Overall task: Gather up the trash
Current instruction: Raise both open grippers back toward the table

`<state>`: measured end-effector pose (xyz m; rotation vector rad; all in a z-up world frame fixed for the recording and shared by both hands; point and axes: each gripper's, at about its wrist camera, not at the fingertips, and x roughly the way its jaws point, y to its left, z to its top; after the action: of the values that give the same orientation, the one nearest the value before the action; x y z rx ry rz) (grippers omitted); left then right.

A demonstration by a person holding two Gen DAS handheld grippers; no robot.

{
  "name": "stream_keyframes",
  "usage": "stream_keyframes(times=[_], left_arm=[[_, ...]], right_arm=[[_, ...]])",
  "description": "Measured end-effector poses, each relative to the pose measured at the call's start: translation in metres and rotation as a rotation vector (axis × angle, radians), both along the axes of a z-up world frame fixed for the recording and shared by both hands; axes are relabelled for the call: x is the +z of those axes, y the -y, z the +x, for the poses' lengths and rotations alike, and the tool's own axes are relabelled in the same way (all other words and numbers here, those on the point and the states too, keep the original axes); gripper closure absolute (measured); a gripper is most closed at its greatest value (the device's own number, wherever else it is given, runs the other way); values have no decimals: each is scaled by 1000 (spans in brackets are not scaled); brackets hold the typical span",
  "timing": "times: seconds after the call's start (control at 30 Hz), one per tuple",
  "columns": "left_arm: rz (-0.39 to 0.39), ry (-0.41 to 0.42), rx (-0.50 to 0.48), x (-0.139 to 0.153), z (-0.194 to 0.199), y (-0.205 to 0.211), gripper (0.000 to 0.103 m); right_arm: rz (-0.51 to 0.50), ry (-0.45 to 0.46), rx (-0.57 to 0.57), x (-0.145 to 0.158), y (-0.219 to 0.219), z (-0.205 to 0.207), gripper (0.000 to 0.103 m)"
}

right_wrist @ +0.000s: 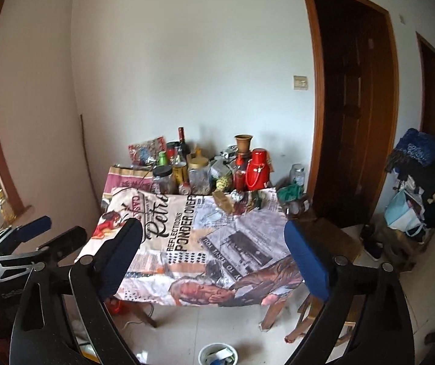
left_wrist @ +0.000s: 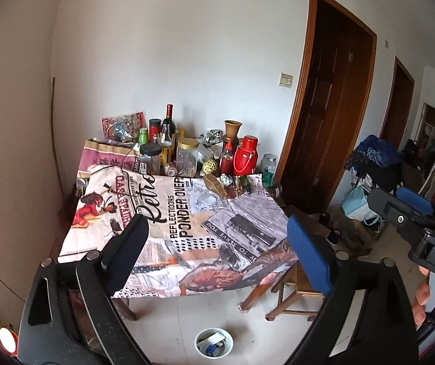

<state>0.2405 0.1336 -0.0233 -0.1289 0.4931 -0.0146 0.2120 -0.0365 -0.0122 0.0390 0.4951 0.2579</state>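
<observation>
Left wrist view: both black hand-held grippers, left (left_wrist: 217, 255) and right (right_wrist: 214, 258), gape empty above the floor, where the white round trash bin (left_wrist: 213, 343) sits below the print-covered table's (left_wrist: 187, 228) near edge.

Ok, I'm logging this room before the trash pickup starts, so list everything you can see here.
table: one, under a printed newspaper-style cloth, against the wall
bin: one, white, on the floor in front of the table, scraps inside
red flask: one, far right on the table
wine bottle: one, dark, at the back
jars: several, clear, mid back row
brown wrapper: one, on the cloth near the jars
foil scrap: one, silver, beside the wrapper
stool: one, wooden, right of the table
doors: two, dark wood, right wall
left tool: open, empty
right tool: open, empty
</observation>
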Motion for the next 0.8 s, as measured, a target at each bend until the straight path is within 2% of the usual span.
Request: stream_keyframes(times=[0.17, 0.37, 0.5, 0.63, 0.8], left_arm=[[-1, -14, -15, -1, 25, -4, 10], [-1, -32, -11, -10, 75, 2, 10], [18, -34, -1, -13, 116, 15, 10], [36, -39, 2, -7, 178, 36, 10], [18, -33, 21, 3, 247, 56, 10]], right_arm=[[7, -18, -31, -2, 4, 18, 9], [14, -25, -54, -11, 18, 48, 9], [36, -23, -69, -17, 39, 84, 9], [73, -34, -78, -12, 63, 133, 9], [95, -32, -65, -1, 95, 196, 9]])
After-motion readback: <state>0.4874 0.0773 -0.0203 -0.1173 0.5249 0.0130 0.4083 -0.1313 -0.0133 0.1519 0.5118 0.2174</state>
